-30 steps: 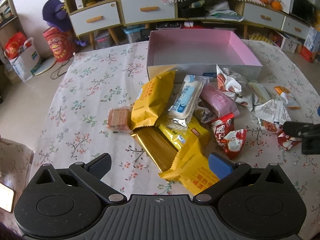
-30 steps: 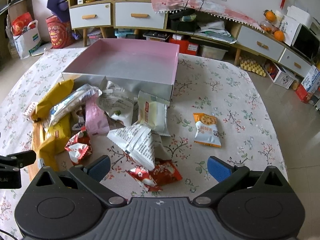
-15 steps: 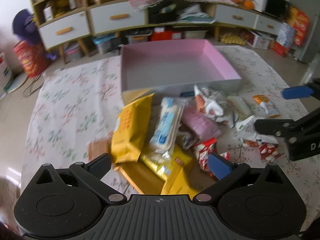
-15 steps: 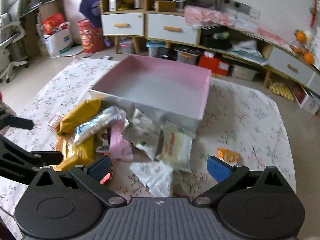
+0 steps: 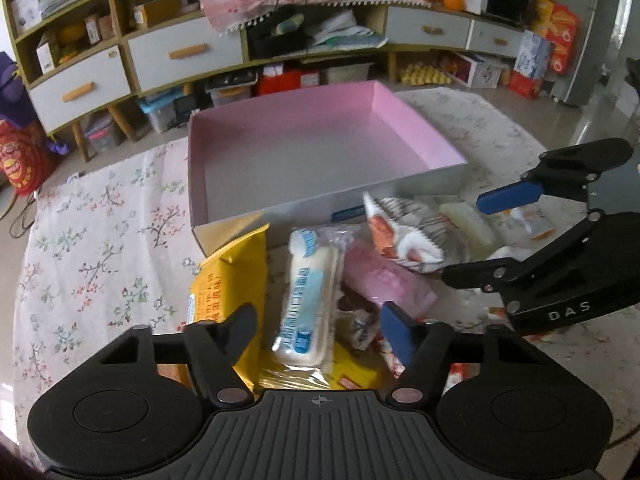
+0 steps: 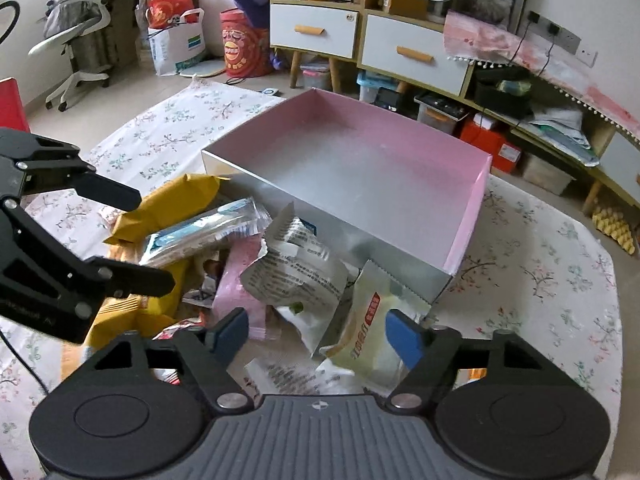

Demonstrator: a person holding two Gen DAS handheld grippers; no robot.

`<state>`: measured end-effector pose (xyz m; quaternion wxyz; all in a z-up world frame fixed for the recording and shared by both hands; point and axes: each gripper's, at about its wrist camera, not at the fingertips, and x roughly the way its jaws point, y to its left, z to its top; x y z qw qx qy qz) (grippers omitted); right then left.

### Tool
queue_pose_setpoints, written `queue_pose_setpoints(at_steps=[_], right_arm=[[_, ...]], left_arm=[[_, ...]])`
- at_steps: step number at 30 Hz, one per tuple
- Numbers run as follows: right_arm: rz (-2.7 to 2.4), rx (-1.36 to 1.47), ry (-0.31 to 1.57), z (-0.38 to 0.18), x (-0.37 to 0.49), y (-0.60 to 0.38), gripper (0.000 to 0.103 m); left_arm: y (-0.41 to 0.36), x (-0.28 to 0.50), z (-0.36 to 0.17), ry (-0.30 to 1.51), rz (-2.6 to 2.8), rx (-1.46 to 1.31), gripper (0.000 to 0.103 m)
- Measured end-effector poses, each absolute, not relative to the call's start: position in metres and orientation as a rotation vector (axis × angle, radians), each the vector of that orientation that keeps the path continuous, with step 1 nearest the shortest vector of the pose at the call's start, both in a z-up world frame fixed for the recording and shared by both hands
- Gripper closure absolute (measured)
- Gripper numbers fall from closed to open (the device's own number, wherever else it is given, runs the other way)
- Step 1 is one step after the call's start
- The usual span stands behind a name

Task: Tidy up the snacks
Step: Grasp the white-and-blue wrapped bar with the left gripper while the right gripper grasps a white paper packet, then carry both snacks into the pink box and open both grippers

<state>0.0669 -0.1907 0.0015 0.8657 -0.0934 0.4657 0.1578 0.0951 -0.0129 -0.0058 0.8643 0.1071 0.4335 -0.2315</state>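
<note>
An empty pink-lined box (image 5: 304, 148) (image 6: 360, 168) sits on the floral tablecloth. A heap of snack packets lies against its near wall: a yellow pack (image 5: 230, 280), a white-and-blue pack (image 5: 308, 300), a pink pack (image 5: 384, 280), a white-and-red pack (image 5: 400, 228). My left gripper (image 5: 316, 324) is open just above the white-and-blue pack. My right gripper (image 6: 316, 334) is open over a white printed pack (image 6: 296, 276) and a pale yellow pack (image 6: 368, 332). Each gripper also shows in the other's view, the right one (image 5: 476, 236) and the left one (image 6: 148, 240).
Low cabinets with drawers (image 5: 184, 52) and floor clutter stand behind the table. A red bucket (image 6: 244, 44), a paper bag (image 6: 178, 46) and an office chair (image 6: 76, 40) stand on the floor at the left. Bare tablecloth (image 6: 540, 288) lies right of the box.
Both grippers have moved forward and closer together over the snack heap. The box looms larger. Both stay open and empty.
</note>
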Motion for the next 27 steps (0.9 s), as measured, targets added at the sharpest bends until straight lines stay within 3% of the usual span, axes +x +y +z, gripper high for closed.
queue_pose_setpoints(at_steps=[10,20,23,27], right_arm=[[0.374,-0.205,0.956,-0.015,0.082,-0.184,0.061],[0.378,-0.169,0.937,-0.019,0.086,-0.184,0.068],[0.376,-0.176,0.929,-0.019,0.084,-0.182,0.077],[0.358,-0.158,0.928,-0.018,0.085,-0.182,0.079]], left_arm=[[-0.011,0.112,-0.024,0.967,-0.485,0.191,0.064],[-0.01,0.116,-0.026,0.955,-0.445,0.172,0.076],[-0.009,0.116,-0.024,0.947,-0.429,0.166,0.081],[-0.007,0.113,-0.02,0.932,-0.419,0.155,0.085]])
